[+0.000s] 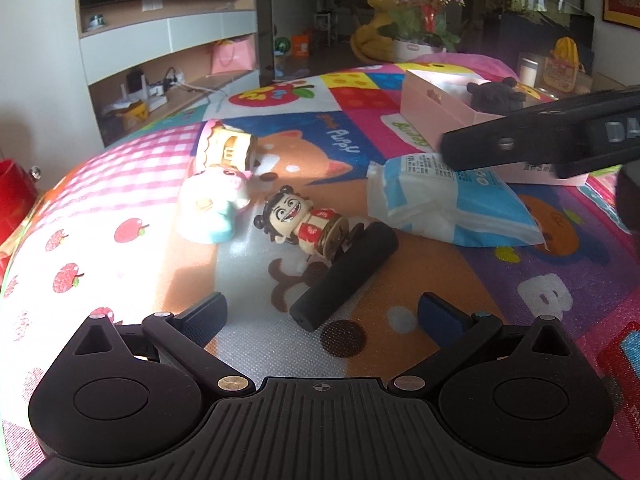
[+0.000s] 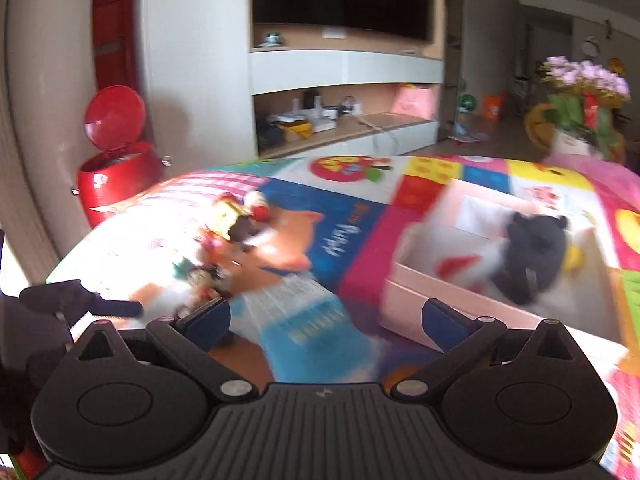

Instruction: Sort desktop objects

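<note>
A black cylinder (image 1: 344, 277) is lying tilted on the colourful tabletop (image 1: 400, 96), touching a grinning figurine (image 1: 304, 224); both grippers' fingers (image 1: 206, 316) are spreading wide, holding nothing

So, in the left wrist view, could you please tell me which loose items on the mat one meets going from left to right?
Pig toy → big-headed figurine → black cylinder → blue-and-white tissue pack. The toy house sits above the pig toy, so I left it out.
</note>
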Motion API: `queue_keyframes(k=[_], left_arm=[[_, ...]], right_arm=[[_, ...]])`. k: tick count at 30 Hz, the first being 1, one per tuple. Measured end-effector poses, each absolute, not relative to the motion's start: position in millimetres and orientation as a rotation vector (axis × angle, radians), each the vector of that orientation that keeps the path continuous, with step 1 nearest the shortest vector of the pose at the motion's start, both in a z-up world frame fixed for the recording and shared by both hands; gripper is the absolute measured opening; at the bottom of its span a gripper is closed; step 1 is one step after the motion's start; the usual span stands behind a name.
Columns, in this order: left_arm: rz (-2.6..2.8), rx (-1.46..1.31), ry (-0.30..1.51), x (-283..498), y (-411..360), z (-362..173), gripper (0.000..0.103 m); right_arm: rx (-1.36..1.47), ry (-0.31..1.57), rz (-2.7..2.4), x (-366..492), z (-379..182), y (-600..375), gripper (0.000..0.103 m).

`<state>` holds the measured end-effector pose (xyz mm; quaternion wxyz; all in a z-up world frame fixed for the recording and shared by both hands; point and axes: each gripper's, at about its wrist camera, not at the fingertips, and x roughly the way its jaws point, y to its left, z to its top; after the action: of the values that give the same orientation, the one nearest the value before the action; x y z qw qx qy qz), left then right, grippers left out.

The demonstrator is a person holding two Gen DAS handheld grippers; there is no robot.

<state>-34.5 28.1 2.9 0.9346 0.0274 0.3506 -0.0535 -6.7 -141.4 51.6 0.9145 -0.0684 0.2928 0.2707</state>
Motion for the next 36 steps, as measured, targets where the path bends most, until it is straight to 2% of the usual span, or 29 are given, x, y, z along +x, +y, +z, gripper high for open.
queue_keyframes(k=[5,6,7,9,14,20,21,22,24,28,29,31,36], left_arm=[[-0.115,0.049,0.716,-34.6,28.8,2.9,0.103],[-0.115,0.049,0.716,-34.7,28.9,2.9,0.103],[-0.115,0.049,0.716,-34.7,29.0,2.9,0.103],[-0.114,0.05,0.716,-34.7,29.0,2.9,0.103],[-0.111,0.054,0.718,-34.9,28.9,3.0,0.103],[-0.11,0.058,0.728,-34.3,29.9,4.0,0.103],[-0.109,0.06,0.733,-34.6,31.0,4.5,0.103],[-0.106,0.064,0.736,-34.9,32.7,5.0,0.103],[-0.078,0.07,0.741,-34.8,37.6,6.0,0.103],[-0.039,0.038,0.749,-33.3,47.2,6.0,0.103],[-0.035,0.034,0.741,-34.2,47.2,5.6,0.103],[-0.03,0.039,0.727,-35.6,45.7,4.8,0.103],[-0.028,0.036,0.724,-36.8,43.4,5.3,0.103]], right_arm=[[-0.159,0.683,0.599,24.4,28.6,-112.6,0.099],[-0.15,0.705,0.574,25.5,22.7,-114.0,0.094],[-0.137,0.73,0.561,25.5,17.8,-118.2,0.078],[-0.116,0.777,0.553,23.8,13.8,-130.8,0.055],[-0.062,0.767,0.44,-7.8,16.5,-191.1,0.053],[-0.118,0.709,0.324,-57.4,17.9,-223.4,0.054],[-0.121,0.701,0.311,-62.1,17.0,-225.2,0.06],[-0.122,0.694,0.296,-66.3,15.7,-227.3,0.073],[-0.109,0.683,0.275,-71.3,13.3,-231.1,0.084],[-0.064,0.649,0.294,-72.0,22.4,-239.3,0.086],[-0.045,0.628,0.305,-70.1,28.8,-242.4,0.089],[-0.009,0.582,0.304,-60.2,42.7,-245.2,0.103],[0.066,0.601,0.318,-6.9,55.3,-232.2,0.103]])
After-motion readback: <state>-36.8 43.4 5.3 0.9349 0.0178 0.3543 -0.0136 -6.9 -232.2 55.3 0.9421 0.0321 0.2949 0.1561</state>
